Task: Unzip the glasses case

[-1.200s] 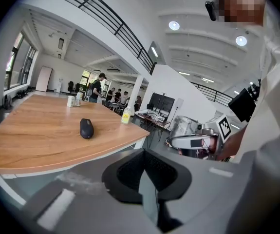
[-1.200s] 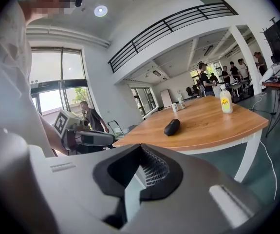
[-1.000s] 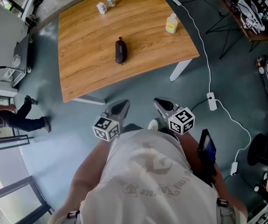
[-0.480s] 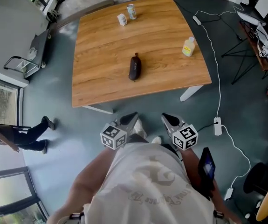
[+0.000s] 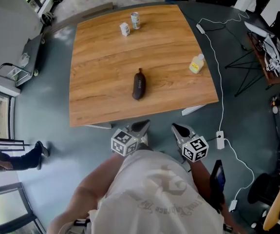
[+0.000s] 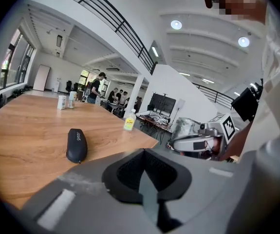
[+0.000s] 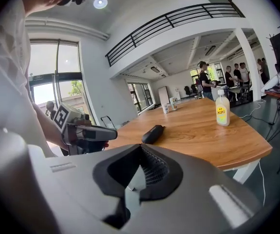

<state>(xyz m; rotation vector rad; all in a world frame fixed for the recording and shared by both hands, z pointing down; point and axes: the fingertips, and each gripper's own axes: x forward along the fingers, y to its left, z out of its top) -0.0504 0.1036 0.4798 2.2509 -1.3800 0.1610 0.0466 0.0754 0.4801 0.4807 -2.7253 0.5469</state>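
Black case (image 5: pixel 138 85) lies at middle of table (image 5: pixel 96 101), well apart from my grippers. Left gripper (image 5: pixel 141 126), right gripper (image 5: pixel 178 130): jaws closed, empty, off near edge. I reckon: open both, left pins case, right pinches zip pull.

A dark, oblong glasses case (image 5: pixel 139 85) lies flat and closed near the middle of the wooden table (image 5: pixel 101 57), its long axis running near to far, with pale lettering along its top.

Open tabletop (image 5: pixel 101 77) around glasses case (image 5: pixel 139 86)
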